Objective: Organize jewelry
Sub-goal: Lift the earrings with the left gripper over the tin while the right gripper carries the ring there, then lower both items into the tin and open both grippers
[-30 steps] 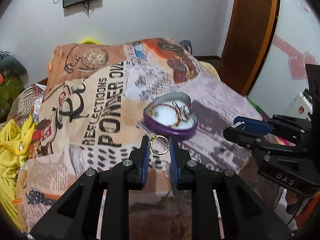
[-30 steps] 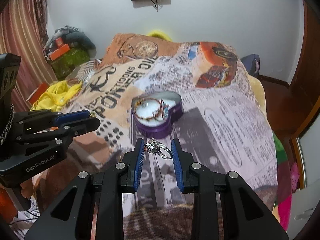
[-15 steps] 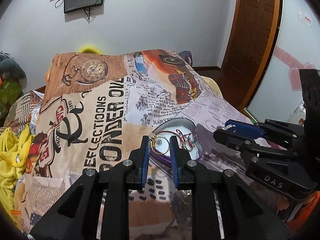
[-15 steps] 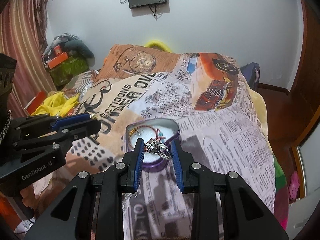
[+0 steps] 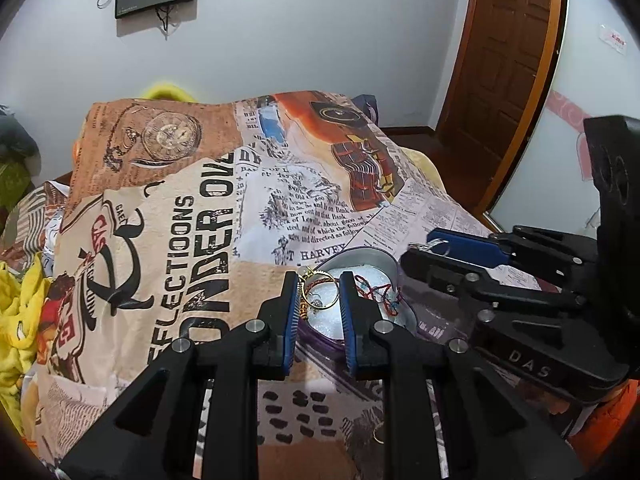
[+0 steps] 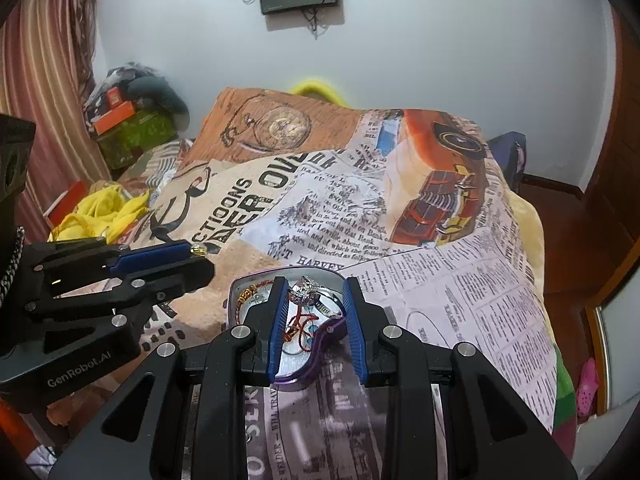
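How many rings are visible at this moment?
2. A gold ring in the left gripper; a silver ring in the right gripper, both above the tin. Others may be hidden inside.

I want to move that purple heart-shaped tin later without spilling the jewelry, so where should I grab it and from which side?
Grip the heart-shaped tin by its upright side wall, jaws straddling the rim near the pointed end, coming from above on the near side. It lies flat and open on the soft bedspread, so keep it level. The red thread bracelet lies loose inside; stay off it.
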A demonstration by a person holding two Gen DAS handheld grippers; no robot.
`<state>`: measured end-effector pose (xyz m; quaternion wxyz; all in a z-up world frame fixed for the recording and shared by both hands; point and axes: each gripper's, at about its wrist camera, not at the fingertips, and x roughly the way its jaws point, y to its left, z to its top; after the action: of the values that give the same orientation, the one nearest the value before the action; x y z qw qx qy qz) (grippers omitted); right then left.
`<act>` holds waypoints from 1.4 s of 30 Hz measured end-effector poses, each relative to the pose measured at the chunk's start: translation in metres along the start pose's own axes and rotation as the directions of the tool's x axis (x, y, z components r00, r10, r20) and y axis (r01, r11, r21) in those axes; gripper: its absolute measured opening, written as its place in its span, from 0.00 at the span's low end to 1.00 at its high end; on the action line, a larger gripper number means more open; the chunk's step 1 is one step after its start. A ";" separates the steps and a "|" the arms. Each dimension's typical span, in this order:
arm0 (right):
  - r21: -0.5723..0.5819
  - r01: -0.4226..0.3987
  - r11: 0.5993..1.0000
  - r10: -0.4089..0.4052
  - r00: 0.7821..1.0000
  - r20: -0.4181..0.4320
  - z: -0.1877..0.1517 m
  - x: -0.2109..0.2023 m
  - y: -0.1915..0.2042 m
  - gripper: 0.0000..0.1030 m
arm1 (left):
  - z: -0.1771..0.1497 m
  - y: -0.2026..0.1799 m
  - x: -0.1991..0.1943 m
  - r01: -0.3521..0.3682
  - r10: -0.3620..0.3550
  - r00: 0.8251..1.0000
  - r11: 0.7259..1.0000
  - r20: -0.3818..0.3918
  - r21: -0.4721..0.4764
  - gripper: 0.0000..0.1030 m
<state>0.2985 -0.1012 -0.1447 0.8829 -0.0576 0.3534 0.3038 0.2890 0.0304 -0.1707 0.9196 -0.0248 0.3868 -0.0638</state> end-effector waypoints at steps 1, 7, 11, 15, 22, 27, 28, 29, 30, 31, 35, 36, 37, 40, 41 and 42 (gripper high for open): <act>-0.006 -0.003 1.000 0.003 1.000 -0.006 0.001 0.003 0.000 0.24 | 0.000 0.000 0.002 0.002 -0.002 1.000 1.000 -0.004 0.001 0.18; -0.022 -0.018 1.000 0.017 0.999 -0.040 0.002 0.015 -0.002 0.24 | -0.001 0.002 0.014 0.018 -0.018 0.999 1.000 -0.031 -0.006 0.18; -0.012 -0.027 1.000 0.026 0.998 -0.063 0.001 0.022 -0.004 0.24 | -0.002 0.001 0.020 0.031 -0.031 0.998 1.000 -0.051 -0.005 0.18; 0.000 -0.045 0.999 0.045 0.995 -0.087 -0.001 0.027 -0.007 0.24 | -0.003 0.003 0.024 0.040 -0.041 0.997 0.999 -0.068 -0.013 0.18; -0.020 -0.059 0.998 0.056 0.993 -0.100 -0.001 0.026 -0.004 0.24 | -0.004 0.005 0.023 0.048 -0.050 0.995 0.998 -0.081 -0.035 0.18; -0.033 -0.050 0.998 0.046 0.994 -0.101 -0.002 0.019 -0.001 0.25 | -0.002 -0.001 0.015 0.044 -0.045 0.996 0.999 -0.075 -0.013 0.18; -0.033 -0.046 0.998 0.042 0.994 -0.100 -0.002 0.018 -0.001 0.25 | -0.002 -0.002 0.014 0.043 -0.044 0.996 0.999 -0.074 -0.009 0.18; -0.034 -0.042 0.999 0.038 0.995 -0.097 -0.002 0.015 -0.001 0.25 | -0.002 -0.004 0.011 0.041 -0.041 0.997 0.999 -0.072 -0.004 0.18; -0.034 -0.038 0.999 0.035 0.995 -0.096 -0.001 0.013 -0.001 0.25 | -0.002 -0.004 0.009 0.038 -0.038 0.997 0.999 -0.070 0.000 0.19; -0.036 -0.033 0.999 0.030 0.995 -0.092 -0.001 0.010 -0.001 0.25 | -0.001 -0.006 0.007 0.035 -0.035 0.997 0.999 -0.068 0.004 0.19; -0.031 -0.018 0.999 0.016 0.997 -0.073 -0.001 -0.003 -0.001 0.31 | -0.001 -0.009 -0.005 0.026 -0.026 0.998 1.000 -0.054 0.006 0.26; -0.030 -0.016 0.999 0.014 0.998 -0.069 -0.001 -0.005 -0.001 0.31 | 0.000 -0.010 -0.009 0.023 -0.023 0.999 1.000 -0.049 0.005 0.30; -0.028 -0.012 1.000 0.010 0.998 -0.062 -0.001 -0.010 0.000 0.32 | 0.000 -0.010 -0.013 0.020 -0.020 0.999 1.000 -0.044 0.005 0.31; -0.021 -0.003 1.000 0.002 0.999 -0.048 -0.001 -0.020 0.000 0.32 | 0.000 -0.013 -0.025 0.010 -0.010 1.000 1.000 -0.027 0.009 0.34; -0.020 0.000 1.000 -0.001 0.999 -0.044 -0.001 -0.024 0.001 0.32 | 0.000 -0.013 -0.029 0.006 -0.006 1.000 1.000 -0.023 0.010 0.35; -0.019 0.002 1.000 -0.003 0.999 -0.042 -0.002 -0.026 0.001 0.32 | 0.000 -0.014 -0.032 0.003 -0.003 1.000 1.000 -0.020 0.010 0.36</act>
<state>0.2819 -0.1139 -0.1283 0.8751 -0.0727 0.3687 0.3048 0.2654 0.0211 -0.1470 0.9157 -0.0203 0.3956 -0.0674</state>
